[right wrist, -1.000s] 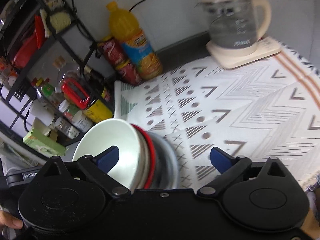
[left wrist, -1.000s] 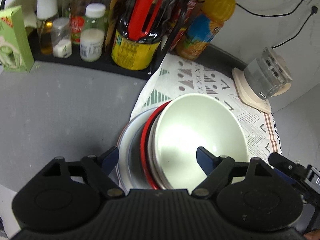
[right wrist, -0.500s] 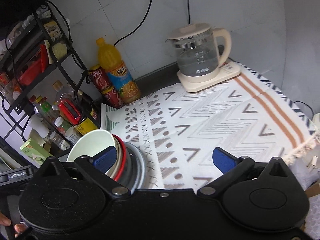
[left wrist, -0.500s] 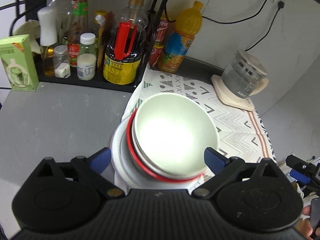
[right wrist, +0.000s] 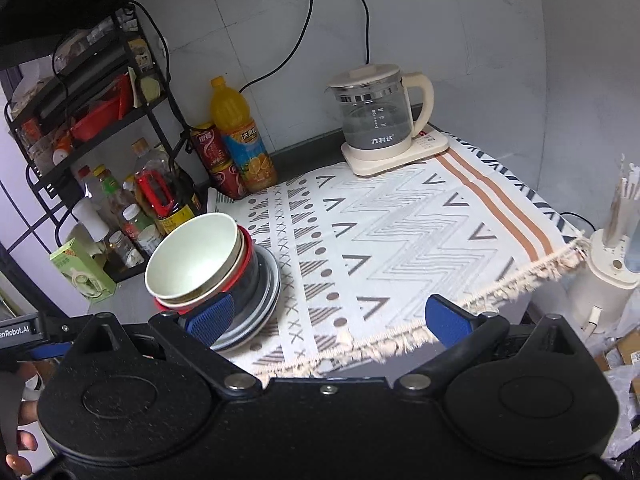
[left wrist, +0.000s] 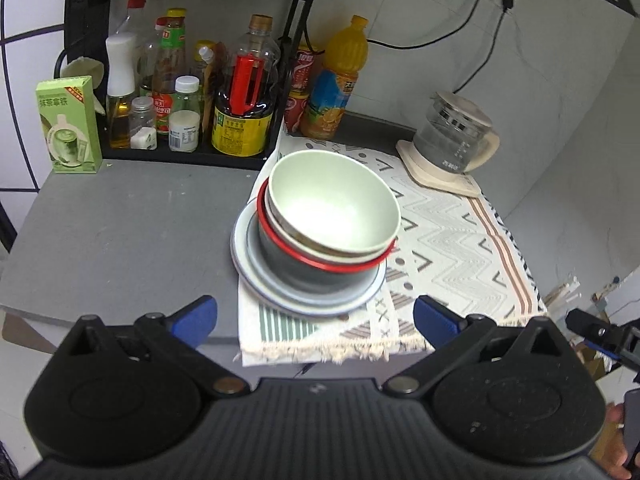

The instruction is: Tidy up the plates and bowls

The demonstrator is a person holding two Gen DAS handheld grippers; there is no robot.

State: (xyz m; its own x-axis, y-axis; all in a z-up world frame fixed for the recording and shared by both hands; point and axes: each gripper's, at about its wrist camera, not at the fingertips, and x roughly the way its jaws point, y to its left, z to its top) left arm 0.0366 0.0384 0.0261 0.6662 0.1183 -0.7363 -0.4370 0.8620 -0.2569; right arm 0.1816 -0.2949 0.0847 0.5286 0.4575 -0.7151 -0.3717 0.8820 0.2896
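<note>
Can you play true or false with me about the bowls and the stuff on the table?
1. The pale green bowl sits on top of the stack. True.
2. The stack rests on a plate. True.
3. The left gripper is holding a bowl. False: its jaws are open and empty, short of the stack.
4. The kettle stands on the bare grey table. False: it stands on its base at the far end of the patterned cloth.
5. The orange drink bottle lies on its side. False: it is upright.
</note>
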